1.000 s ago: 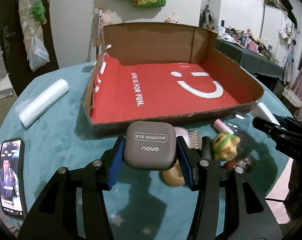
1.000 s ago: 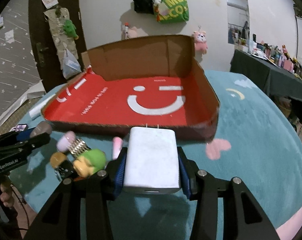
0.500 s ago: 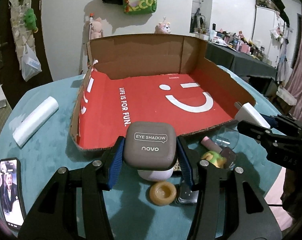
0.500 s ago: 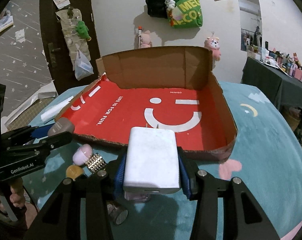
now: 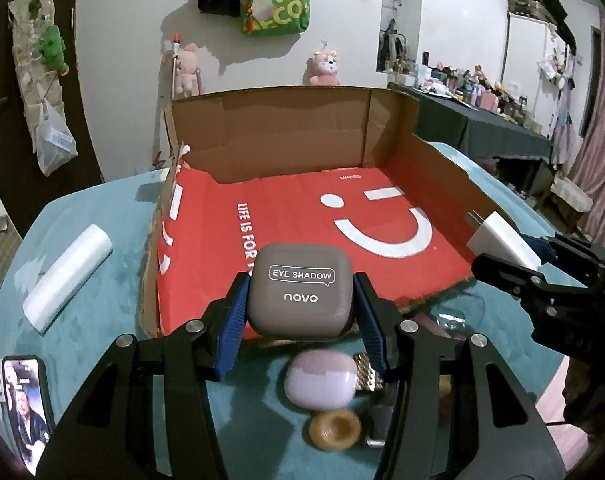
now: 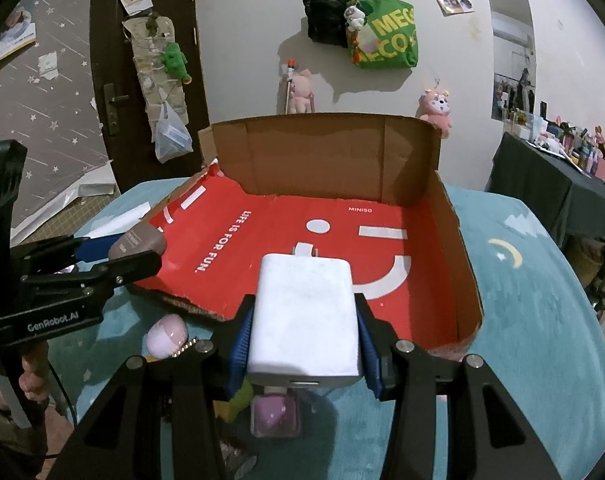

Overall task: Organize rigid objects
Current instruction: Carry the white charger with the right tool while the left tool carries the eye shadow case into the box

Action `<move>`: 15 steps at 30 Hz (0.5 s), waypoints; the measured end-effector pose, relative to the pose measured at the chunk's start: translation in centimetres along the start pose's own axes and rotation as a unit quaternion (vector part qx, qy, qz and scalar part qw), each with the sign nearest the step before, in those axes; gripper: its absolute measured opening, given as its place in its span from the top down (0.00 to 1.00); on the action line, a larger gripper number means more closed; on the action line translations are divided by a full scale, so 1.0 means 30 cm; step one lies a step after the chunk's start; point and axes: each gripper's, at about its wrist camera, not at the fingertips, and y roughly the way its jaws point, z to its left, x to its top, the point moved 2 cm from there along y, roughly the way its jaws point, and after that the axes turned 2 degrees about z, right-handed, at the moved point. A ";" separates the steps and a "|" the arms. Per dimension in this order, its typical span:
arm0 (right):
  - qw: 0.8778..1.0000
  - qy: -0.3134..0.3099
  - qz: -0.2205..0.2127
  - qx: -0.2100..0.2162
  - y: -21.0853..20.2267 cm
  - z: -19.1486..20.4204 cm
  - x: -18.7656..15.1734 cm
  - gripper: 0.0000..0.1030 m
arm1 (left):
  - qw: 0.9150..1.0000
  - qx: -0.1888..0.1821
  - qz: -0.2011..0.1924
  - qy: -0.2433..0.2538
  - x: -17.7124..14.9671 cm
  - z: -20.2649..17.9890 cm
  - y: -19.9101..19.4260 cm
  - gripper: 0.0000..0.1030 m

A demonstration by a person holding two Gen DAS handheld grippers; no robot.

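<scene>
We see the phone (image 5: 24, 412) cut off at eight o'clock, and the pink bottle (image 6: 276, 416) half hidden under the charger (image 6: 306, 316).

Corrugated cardboard box (image 5: 294, 140), glossy red floor

Left wrist view: we look forward and down along the left gripper (image 5: 300, 316), close above the near edge of the cardboard box (image 5: 286, 136), from the box's near left corner.
Right wrist view: we look the same way along the right gripper (image 6: 304, 344), close over the box's (image 6: 322, 160) near right corner.
Shared: both of our views take in the red box floor, its far wall, the teal table (image 5: 82, 312) and the green bag (image 6: 386, 36) on the wall.
Cross-sight: each view catches the other gripper at its side edge.
</scene>
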 end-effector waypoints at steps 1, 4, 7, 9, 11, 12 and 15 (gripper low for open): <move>1.000 0.000 0.000 0.000 0.005 -0.004 0.011 0.52 | 1.000 -0.001 0.001 -0.002 0.008 0.006 0.006 0.53; 1.000 0.000 -0.001 -0.003 0.017 -0.013 0.033 0.52 | 1.000 -0.001 0.001 -0.009 0.036 0.027 0.030 0.53; 1.000 0.003 0.001 -0.006 0.034 -0.025 0.056 0.52 | 1.000 0.010 0.002 -0.005 0.058 0.043 0.055 0.53; 1.000 0.004 0.001 -0.009 0.046 -0.034 0.072 0.52 | 1.000 0.013 0.005 -0.003 0.071 0.053 0.074 0.53; 1.000 0.006 0.003 -0.013 0.065 -0.045 0.087 0.52 | 1.000 0.013 0.007 -0.005 0.083 0.062 0.090 0.53; 1.000 0.007 0.005 -0.014 0.074 -0.050 0.092 0.52 | 1.000 0.013 0.007 -0.006 0.089 0.066 0.097 0.53; 1.000 0.014 0.016 -0.015 0.118 -0.067 0.114 0.52 | 1.000 0.014 0.009 -0.010 0.109 0.075 0.123 0.53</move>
